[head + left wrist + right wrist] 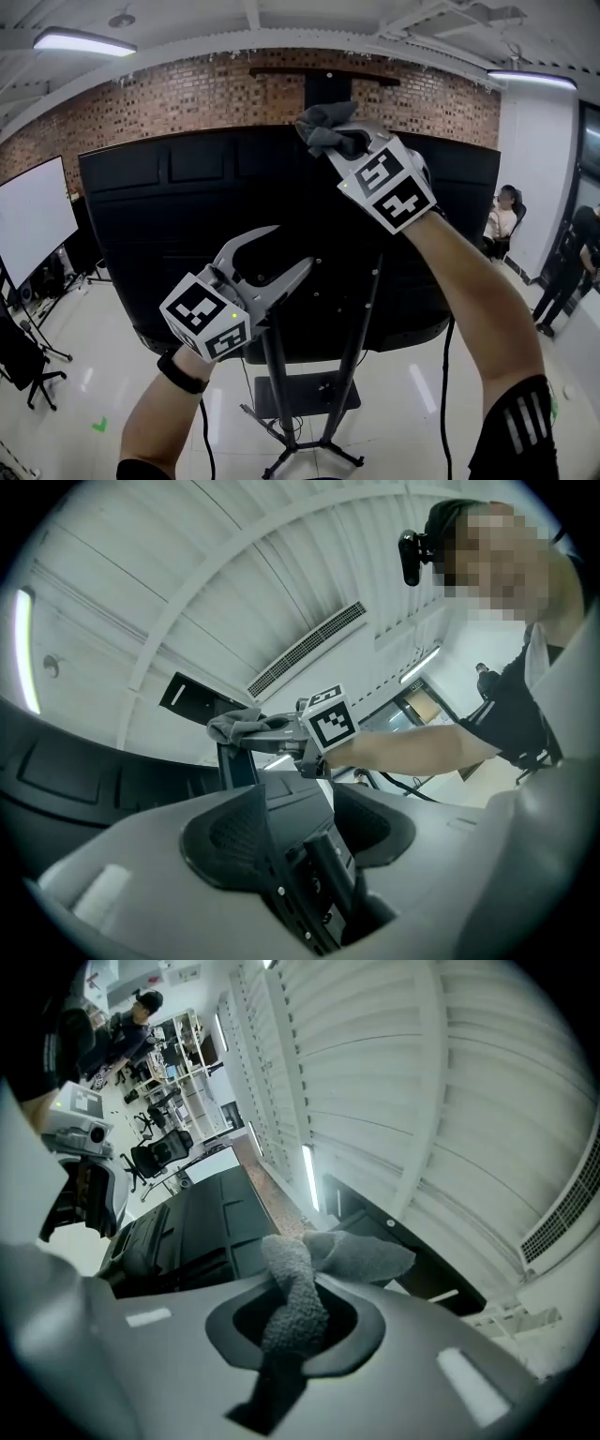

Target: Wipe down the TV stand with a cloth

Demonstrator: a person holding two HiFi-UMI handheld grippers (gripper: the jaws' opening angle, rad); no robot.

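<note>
The black back of the TV (187, 202) fills the middle of the head view, carried on a dark stand with two poles (277, 375). My right gripper (330, 139) is up at the TV's top edge, shut on a bunched grey cloth (322, 124). In the right gripper view the cloth (298, 1283) is pinched in the right gripper (292, 1324) and flops out over the TV's back (192, 1222). My left gripper (289, 246) is held open before the lower middle of the panel, with nothing in it. The left gripper (298, 810) looks up at the cloth (234, 727).
A white screen (33, 211) and a black office chair (26, 367) are at the left. Two people (504, 221) are at the right by a glass wall. The stand's base (309, 394) rests on the glossy floor, and a cable (444, 375) hangs under the TV.
</note>
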